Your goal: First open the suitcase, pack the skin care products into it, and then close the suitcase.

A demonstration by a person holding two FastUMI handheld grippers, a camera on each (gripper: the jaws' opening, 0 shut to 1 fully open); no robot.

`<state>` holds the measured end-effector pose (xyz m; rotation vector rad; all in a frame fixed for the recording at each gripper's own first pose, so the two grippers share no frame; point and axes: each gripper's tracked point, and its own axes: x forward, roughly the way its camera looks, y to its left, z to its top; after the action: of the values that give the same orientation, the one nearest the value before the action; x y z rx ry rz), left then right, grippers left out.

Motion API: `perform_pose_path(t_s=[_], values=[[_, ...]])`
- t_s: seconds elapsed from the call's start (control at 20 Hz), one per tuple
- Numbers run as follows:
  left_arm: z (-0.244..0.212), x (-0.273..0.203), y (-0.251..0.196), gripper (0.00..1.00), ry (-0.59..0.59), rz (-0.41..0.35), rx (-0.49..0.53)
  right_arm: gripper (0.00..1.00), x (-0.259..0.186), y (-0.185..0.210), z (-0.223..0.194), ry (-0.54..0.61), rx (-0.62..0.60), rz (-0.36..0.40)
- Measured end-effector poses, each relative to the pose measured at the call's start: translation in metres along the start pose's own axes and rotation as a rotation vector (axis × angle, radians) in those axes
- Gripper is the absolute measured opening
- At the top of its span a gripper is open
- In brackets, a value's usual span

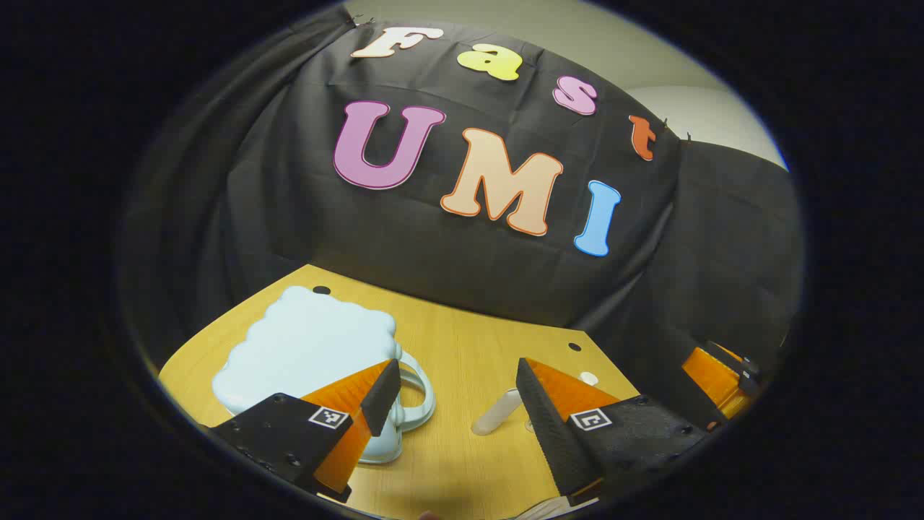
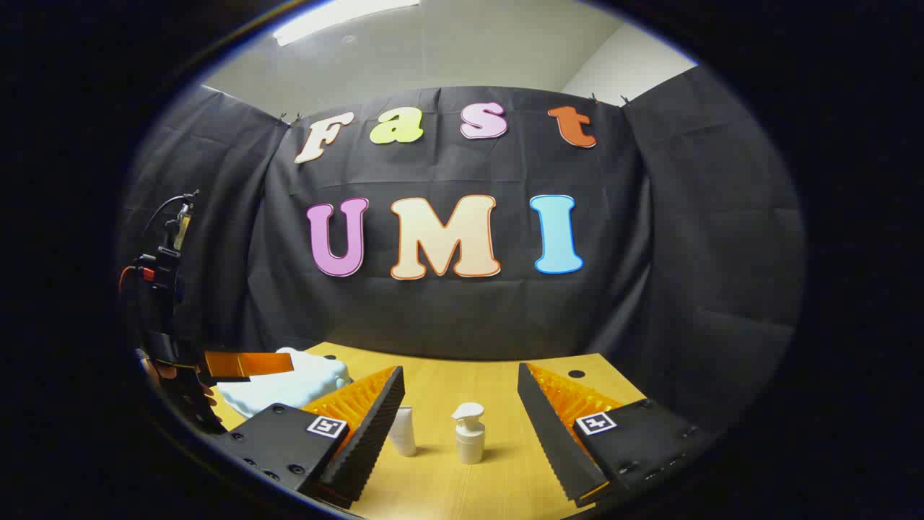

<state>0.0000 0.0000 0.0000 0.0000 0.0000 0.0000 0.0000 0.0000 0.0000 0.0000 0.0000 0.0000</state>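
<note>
Suitcase (image 1: 307, 347) closed, flat at desk's (image 1: 462, 347) left edge, handle toward centre, just ahead-left of left gripper (image 1: 455, 404). It's nearer. Both grippers wide open, empty. Tube (image 2: 403, 430) and pump bottle (image 2: 469, 433) stand ahead of right gripper (image 2: 462, 419).

On my left gripper view, the suitcase (image 1: 307, 347) lies flat on the table (image 1: 469, 347) toward its left back corner, lid down, its handle (image 1: 419, 393) on the side facing the middle. A tube (image 1: 498, 412) stands right of the handle, apart from it. On my right gripper view, the tube (image 2: 403, 430) stands near the table's front edge, the pump bottle (image 2: 469, 433) just right of it, not touching. The suitcase (image 2: 289, 386) sits left of and behind both.
</note>
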Motion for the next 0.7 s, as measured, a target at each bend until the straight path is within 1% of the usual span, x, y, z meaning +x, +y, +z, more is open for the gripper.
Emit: perform_pose_path(t_s=[0.25,0.5,0.7], values=[[-0.01,0.004,0.001,0.95,0.045,0.011,-0.022,0.99,0.001,0.005,-0.005,0.02,-0.009,0.016],[-0.018,0.006,-0.001,0.95,0.062,0.022,-0.026,0.99,0.004,0.012,-0.012,0.045,-0.015,0.052],[-0.019,0.012,-0.004,0.95,0.07,0.022,-0.02,0.99,0.009,0.01,-0.013,0.046,-0.006,0.055]])
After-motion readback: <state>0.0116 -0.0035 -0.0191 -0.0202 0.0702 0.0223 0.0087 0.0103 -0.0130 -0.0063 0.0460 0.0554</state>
